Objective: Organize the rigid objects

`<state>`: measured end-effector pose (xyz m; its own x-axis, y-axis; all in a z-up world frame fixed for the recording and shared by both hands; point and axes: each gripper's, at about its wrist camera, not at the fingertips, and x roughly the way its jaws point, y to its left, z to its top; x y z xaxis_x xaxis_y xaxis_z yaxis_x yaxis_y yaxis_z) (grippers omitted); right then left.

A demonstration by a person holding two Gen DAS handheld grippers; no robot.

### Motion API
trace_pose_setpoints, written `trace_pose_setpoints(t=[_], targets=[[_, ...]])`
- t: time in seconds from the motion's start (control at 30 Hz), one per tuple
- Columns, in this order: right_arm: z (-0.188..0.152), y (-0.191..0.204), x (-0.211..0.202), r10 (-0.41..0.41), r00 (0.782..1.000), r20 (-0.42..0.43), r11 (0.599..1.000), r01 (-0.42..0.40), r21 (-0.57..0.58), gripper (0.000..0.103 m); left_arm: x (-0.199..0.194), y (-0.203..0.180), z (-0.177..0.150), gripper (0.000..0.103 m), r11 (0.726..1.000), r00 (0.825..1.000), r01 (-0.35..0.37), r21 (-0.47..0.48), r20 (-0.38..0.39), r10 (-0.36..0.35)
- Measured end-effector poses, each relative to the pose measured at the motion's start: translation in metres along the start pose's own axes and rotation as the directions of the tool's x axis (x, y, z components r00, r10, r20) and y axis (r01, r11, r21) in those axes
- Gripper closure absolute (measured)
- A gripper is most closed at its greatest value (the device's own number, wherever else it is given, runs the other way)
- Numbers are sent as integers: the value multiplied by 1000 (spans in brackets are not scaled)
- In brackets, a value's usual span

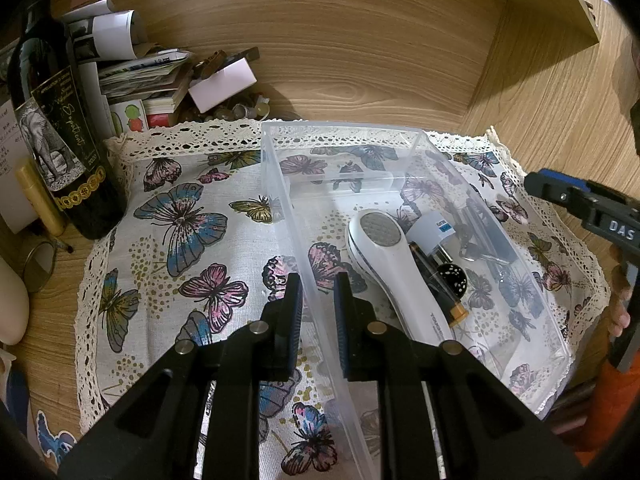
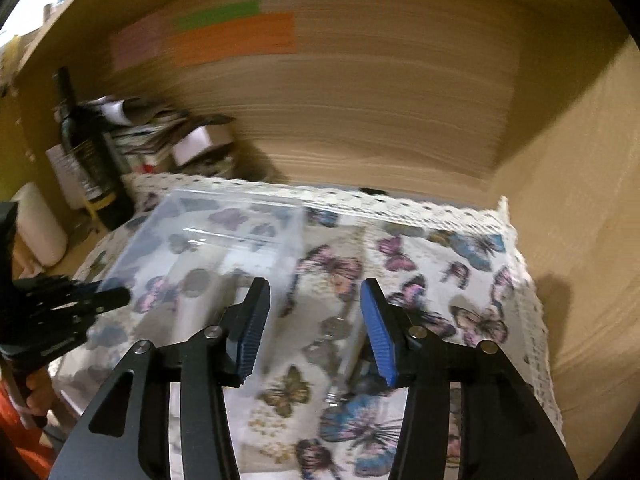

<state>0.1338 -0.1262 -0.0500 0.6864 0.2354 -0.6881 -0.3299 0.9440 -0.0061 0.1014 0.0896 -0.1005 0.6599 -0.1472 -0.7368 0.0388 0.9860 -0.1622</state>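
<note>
1. One butterfly cloth (image 1: 192,216) covers the desk; one clear bin (image 1: 416,148) sits on its right half, toward the back edge.
2. Bin holds one white handheld device (image 1: 394,264), one white plug adapter (image 1: 434,232), one battery (image 1: 448,300) and dark bits I can't identify. Judging by that, mostly done.
3. Left gripper (image 1: 318,292): narrow gap straddling the bin's left wall; whether it's clamped, can't tell.
4. Right gripper (image 2: 316,324): wide, empty, above blurred coins (image 2: 334,328) near the cloth's front edge; count unclear. Likely these remain.

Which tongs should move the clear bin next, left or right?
Left. The left tongs already straddle the clear bin's near wall, with one finger on each side. The right tongs hang open above the butterfly cloth beside the bin, holding nothing.
</note>
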Motion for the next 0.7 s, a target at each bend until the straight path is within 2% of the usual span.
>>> trace_pose_setpoints(t=[0.23,0.5,0.7], targets=[[-22,-25,23,-59,995,-84,997,63,42,59,0,0,0,89,1000,1000,-1,1,0,1],[-52,-43,49,-71,978,-198,993,88,78,59,0,1,0,89,1000,1000,-3,3,-1,3],[-60,-56,53,-51,973,-224,989,80,123,59,0,0,-1,89,1000,1000,-3,2,-1,3]])
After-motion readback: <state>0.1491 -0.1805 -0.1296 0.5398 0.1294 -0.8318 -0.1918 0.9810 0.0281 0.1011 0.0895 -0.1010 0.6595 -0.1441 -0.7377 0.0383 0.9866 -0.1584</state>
